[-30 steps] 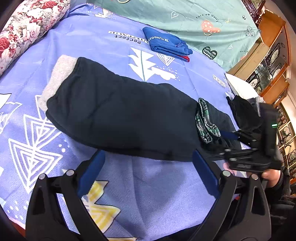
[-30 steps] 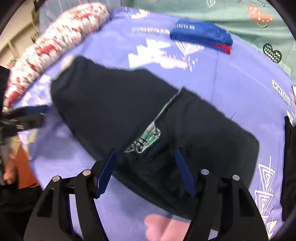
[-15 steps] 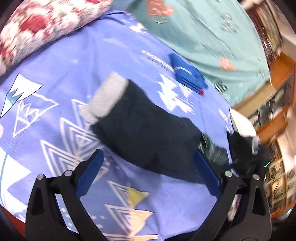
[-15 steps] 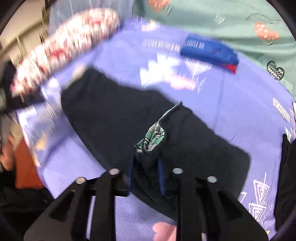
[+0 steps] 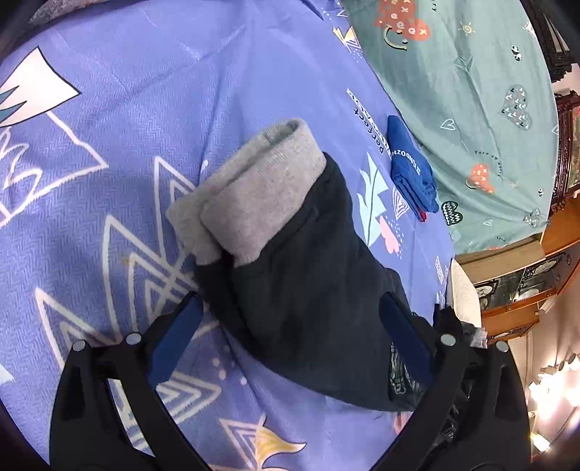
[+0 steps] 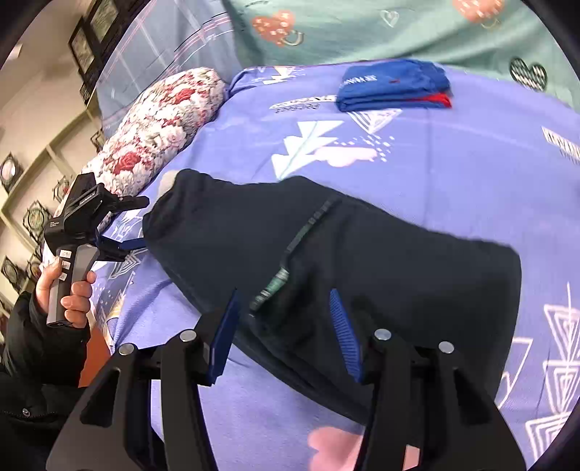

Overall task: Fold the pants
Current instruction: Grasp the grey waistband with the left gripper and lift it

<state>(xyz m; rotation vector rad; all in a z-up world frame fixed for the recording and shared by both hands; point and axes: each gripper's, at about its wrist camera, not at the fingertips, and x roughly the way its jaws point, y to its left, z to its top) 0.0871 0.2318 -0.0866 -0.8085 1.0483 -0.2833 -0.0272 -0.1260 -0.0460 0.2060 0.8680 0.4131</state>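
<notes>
Right wrist view, far left: a hand [image 6: 69, 290] in a dark sleeve [image 6: 32, 347] gripped the handle of the left tool [image 6: 139, 226], whose blue fingers [image 6: 130, 243] stood apart at the cuff end of the pants [image 6: 362, 261], pressing on nothing. Behind it a floral pillow [image 6: 159, 130] lay along the left edge of the bed [image 6: 471, 163].

Centre: the dark pants lay flat on the blue printed sheet, stretching from the left tool to the right side of the bed, with a green plaid lining [image 6: 279, 279] showing at a seam near the middle. The right tool [image 6: 286, 326] was released; its jaws had just been opening, with the near edge of the pants between them and neither pad pressing on the cloth.

Far right: a folded blue garment [image 6: 391, 90] lay well apart from the pants, near a green quilt [image 6: 398, 32].

Left wrist view: the grey cuffs [image 5: 253, 203] of the pants lay stacked ahead of the left tool [image 5: 290, 333], its jaws wide to either side of the dark legs. The blue garment [image 5: 409, 170] and wooden furniture [image 5: 514, 282] stood at the right.
</notes>
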